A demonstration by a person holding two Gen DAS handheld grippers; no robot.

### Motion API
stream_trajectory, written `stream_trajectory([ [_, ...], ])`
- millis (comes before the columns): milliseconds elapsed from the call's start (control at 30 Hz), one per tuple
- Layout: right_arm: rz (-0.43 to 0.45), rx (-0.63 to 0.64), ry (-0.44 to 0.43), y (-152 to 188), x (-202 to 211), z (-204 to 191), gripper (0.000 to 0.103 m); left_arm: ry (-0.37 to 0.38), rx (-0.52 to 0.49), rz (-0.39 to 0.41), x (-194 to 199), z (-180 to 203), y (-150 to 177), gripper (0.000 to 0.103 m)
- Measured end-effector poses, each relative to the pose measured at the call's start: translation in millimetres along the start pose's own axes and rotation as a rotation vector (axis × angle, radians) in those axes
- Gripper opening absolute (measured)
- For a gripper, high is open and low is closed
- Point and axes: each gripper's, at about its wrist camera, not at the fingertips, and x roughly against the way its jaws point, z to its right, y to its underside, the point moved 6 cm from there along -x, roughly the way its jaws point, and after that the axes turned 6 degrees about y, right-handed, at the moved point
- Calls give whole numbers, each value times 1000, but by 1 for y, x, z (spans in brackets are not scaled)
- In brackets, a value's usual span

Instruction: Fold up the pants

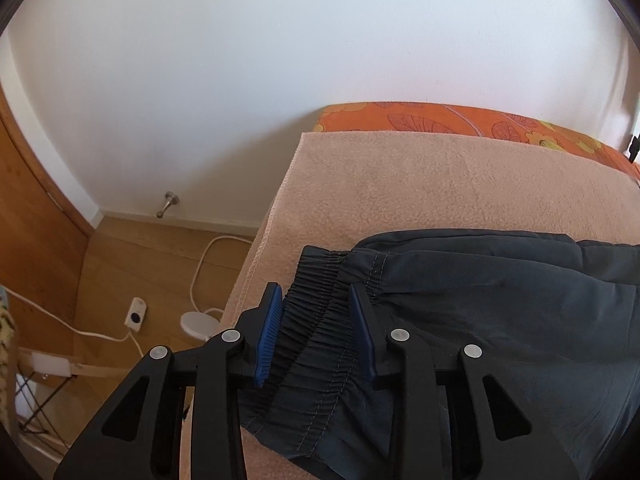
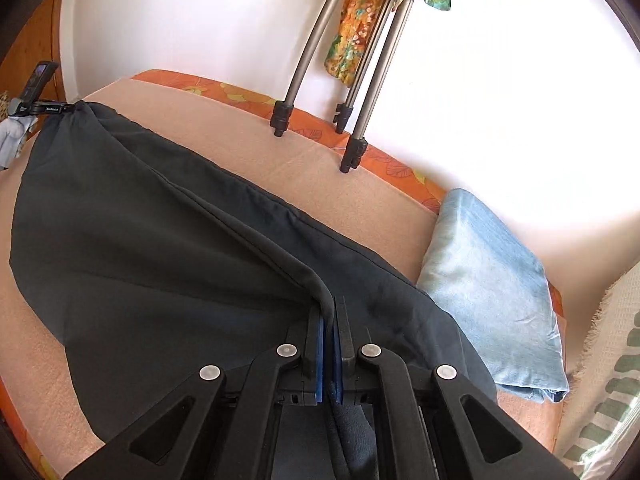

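Note:
Dark navy pants [image 1: 500, 320] lie on a peach blanket [image 1: 420, 184] on a bed. In the left wrist view their gathered elastic waistband [image 1: 316, 320] sits between the blue pads of my left gripper [image 1: 314, 294], whose jaws stand apart over the waistband. In the right wrist view the pants [image 2: 152, 248] stretch from the left gripper at the far left down to my right gripper [image 2: 330, 304], which is shut on a thick fold of the dark fabric [image 2: 296, 264].
A folded light blue garment [image 2: 492, 292] lies on the bed right of the pants. Tripod legs [image 2: 352, 148] stand on the bed's far edge by the white wall. An orange floral sheet [image 1: 460, 120] shows beyond the blanket. The bed edge drops left to a wooden floor with cables [image 1: 200, 272].

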Motion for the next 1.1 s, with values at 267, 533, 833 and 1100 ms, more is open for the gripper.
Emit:
stream_trajectory([
  [267,-35,38,-19,2,-19,-11,1,41,-60,26,2,13,-11,64],
  [533,-50,48,-21,7,-23,-16,1,59,-100,30,-13,35,-3,29],
  [833,-18,17,5,6,-8,-10,1,51,-50,121,23,18,-3,25],
  [1100,65,64,81,-22,13,-4,1,31,-28,190,52,0,-24,25],
])
